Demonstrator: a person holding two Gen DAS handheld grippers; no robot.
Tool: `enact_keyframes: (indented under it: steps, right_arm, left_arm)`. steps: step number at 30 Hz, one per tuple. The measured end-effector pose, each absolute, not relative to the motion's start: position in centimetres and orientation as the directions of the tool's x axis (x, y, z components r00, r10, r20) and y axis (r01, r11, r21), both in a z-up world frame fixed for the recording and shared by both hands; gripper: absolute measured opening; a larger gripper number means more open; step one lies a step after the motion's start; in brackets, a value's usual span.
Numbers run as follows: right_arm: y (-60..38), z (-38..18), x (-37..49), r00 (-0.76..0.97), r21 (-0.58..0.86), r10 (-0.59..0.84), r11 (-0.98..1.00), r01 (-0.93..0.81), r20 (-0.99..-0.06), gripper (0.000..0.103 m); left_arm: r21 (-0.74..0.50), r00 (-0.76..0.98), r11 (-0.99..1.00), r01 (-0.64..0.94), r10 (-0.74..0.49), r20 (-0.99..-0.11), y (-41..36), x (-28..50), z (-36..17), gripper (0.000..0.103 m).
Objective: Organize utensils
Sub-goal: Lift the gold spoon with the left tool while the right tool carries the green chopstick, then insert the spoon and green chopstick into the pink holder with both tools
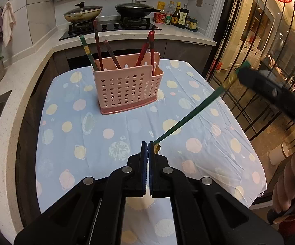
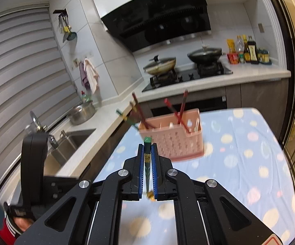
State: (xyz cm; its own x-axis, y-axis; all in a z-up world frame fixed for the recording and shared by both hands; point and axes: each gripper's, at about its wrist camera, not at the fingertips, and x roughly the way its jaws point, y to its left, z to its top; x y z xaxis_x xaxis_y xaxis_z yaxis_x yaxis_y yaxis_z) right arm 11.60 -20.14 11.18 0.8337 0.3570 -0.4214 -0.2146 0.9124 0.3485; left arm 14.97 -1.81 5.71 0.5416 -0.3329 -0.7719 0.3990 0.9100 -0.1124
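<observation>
Clamped between the blue pads of the right claw (image 2: 147,149): one green chopstick (image 2: 146,159), gripped near its thick end. Runs, in the left wrist view, as a long slant (image 1: 188,118) from the right claw (image 1: 241,71) at the upper right down to lower centre. Ends just beside the right finger of the left claw (image 1: 148,143); touching or not, cannot tell. Left claw closed, jaws together, nothing seen between them.

Not yet in the basket (image 1: 127,87), which stands upright in the upper middle of the frame, well apart from the held stick.

Counted in the basket, left wrist view: five chopsticks.
- three leaning at the left end: one green (image 1: 85,49), one dark red (image 1: 96,40), one brown (image 1: 111,53)
- two red ones (image 1: 147,48) at the right end

Same basket (image 2: 174,143) blurred in the right wrist view, so no firm count there.

Judged from this: mostly done, five stowed and one in hand, six in all. Nothing else loose visible on the spotted cloth (image 1: 82,143) of the table. Left to do, apparently: carrying the green one over and dropping it in, perhaps beside its green match.

Beyond, at the top of the frame: two lidded pans (image 1: 83,13) on the stove, and a cluster of bottles (image 1: 178,16) to their right.
</observation>
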Motion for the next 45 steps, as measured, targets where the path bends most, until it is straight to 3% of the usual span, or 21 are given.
enact_keyframes:
  steps: [11,23,35,45]
  right_arm:
    - [-21.4,18.2,17.8,0.894,0.288,0.305,0.934,-0.212,-0.329,0.006]
    - [-22.4,24.2,24.3,0.949,0.264,0.227,0.950,-0.166,-0.219,0.006]
    - [-20.3,22.9,31.0,0.940,0.254,0.221,0.955,-0.154,-0.260,0.007]
    - [-18.8,25.4,31.2,0.946,0.235,0.252,0.951,-0.202,-0.205,0.006]
  left_arm:
    - [-0.008,0.603,0.917,0.399,-0.269,-0.751,-0.9,18.2,9.6,0.001]
    - [0.069,0.716,0.920,0.385,-0.251,-0.651,-2.6,24.5,18.0,0.001]
    - [0.107,0.675,0.940,0.323,-0.149,-0.722,-3.0,31.1,14.3,0.001]
    - [0.090,0.644,0.942,0.323,-0.149,-0.750,-2.0,32.4,12.8,0.001]
